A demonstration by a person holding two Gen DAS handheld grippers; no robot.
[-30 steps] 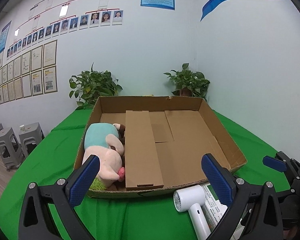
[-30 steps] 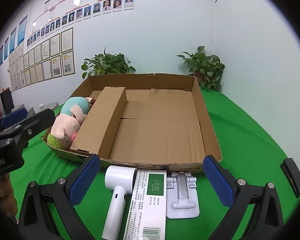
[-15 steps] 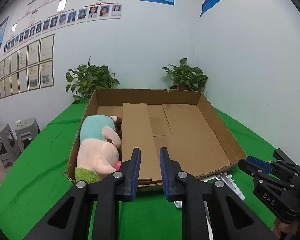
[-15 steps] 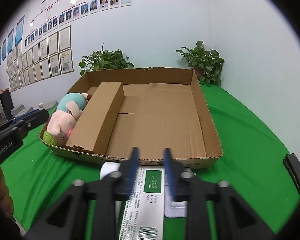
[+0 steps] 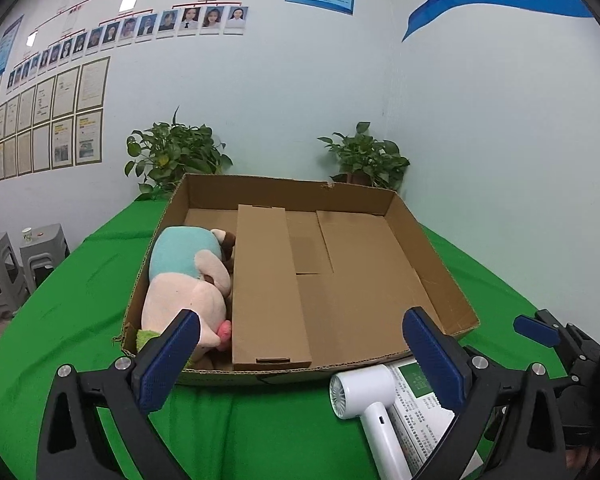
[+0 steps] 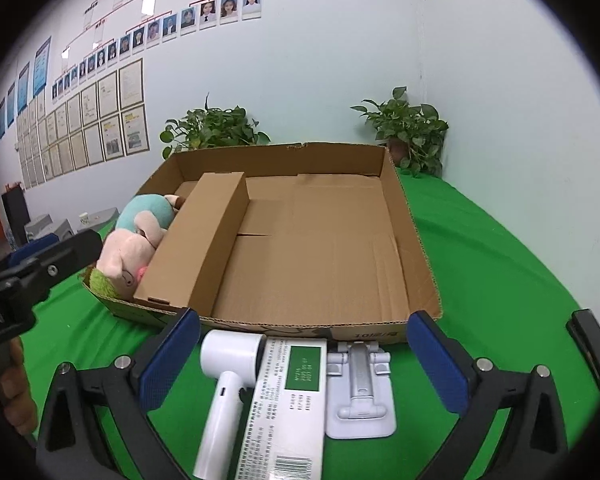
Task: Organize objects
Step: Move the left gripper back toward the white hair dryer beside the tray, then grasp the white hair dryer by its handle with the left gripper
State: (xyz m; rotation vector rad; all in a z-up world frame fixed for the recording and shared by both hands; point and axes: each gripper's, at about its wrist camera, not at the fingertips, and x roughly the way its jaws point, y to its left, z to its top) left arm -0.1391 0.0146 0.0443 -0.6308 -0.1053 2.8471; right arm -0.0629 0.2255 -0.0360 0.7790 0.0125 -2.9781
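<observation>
A shallow cardboard box (image 5: pixel 432 264) (image 6: pixel 416 248) stands on the green table, with a cardboard divider (image 5: pixel 266 284) (image 6: pixel 204 236) inside. A plush pig toy (image 5: pixel 184 284) (image 6: pixel 136 236) lies in the left compartment. In front of the box lie a white hair dryer (image 5: pixel 370 408) (image 6: pixel 228 380), a white carton with a green label (image 6: pixel 292 400) (image 5: pixel 420 412) and a white folding stand (image 6: pixel 360 388). My left gripper (image 5: pixel 300 360) is open and empty before the box. My right gripper (image 6: pixel 304 364) is open and empty above the three items.
Two potted plants (image 5: pixel 176 156) (image 5: pixel 364 160) stand behind the box against the wall. A black object (image 6: pixel 592 348) lies on the green cloth at the right. Grey stools (image 5: pixel 4 268) stand beside the table at the left.
Both grippers were open a second ago, shut half a second ago, and are open again now. Nothing on the table has moved.
</observation>
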